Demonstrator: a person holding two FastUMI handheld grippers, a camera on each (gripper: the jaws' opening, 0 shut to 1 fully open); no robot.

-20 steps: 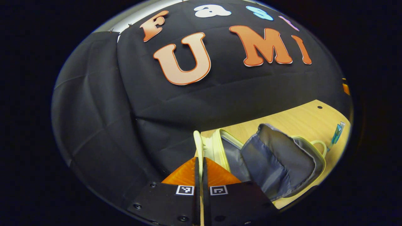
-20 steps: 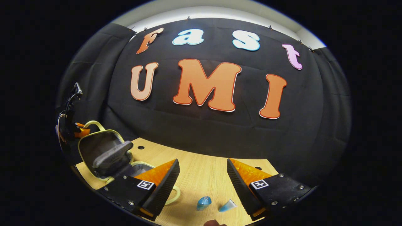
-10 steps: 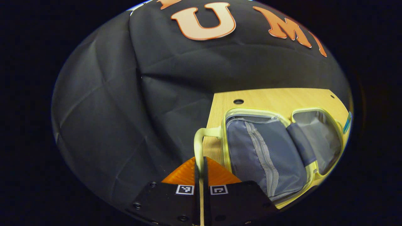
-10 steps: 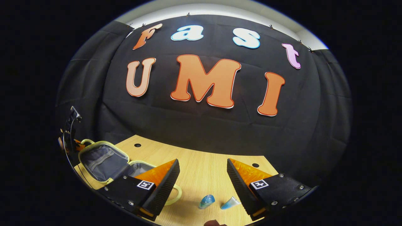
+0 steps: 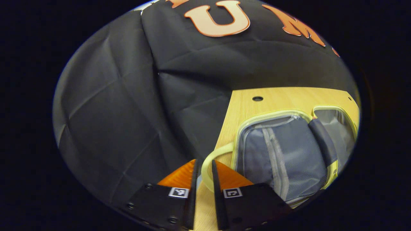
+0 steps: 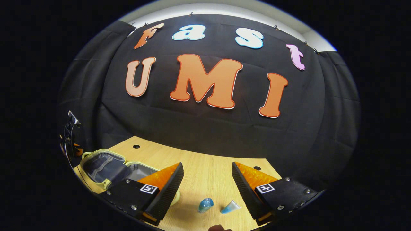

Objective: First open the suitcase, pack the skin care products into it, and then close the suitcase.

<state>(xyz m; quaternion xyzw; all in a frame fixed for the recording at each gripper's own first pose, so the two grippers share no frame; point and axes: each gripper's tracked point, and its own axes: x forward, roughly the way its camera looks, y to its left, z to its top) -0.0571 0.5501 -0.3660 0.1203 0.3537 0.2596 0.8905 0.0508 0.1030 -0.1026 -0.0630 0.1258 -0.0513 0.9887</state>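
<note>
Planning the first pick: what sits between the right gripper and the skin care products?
In the right gripper view, bare wooden table lies between the open right gripper and the two skin care products; nothing blocks them.

Left gripper (image 5: pixel 203 166) ajar; right gripper (image 6: pixel 207 175) wide

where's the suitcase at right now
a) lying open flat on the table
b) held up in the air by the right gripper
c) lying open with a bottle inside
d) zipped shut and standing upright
a: the suitcase lies spread open on the table, grey lining up, with nothing visibly packed; the two skin care items sit on the table between the right gripper's spread fingers.
</note>
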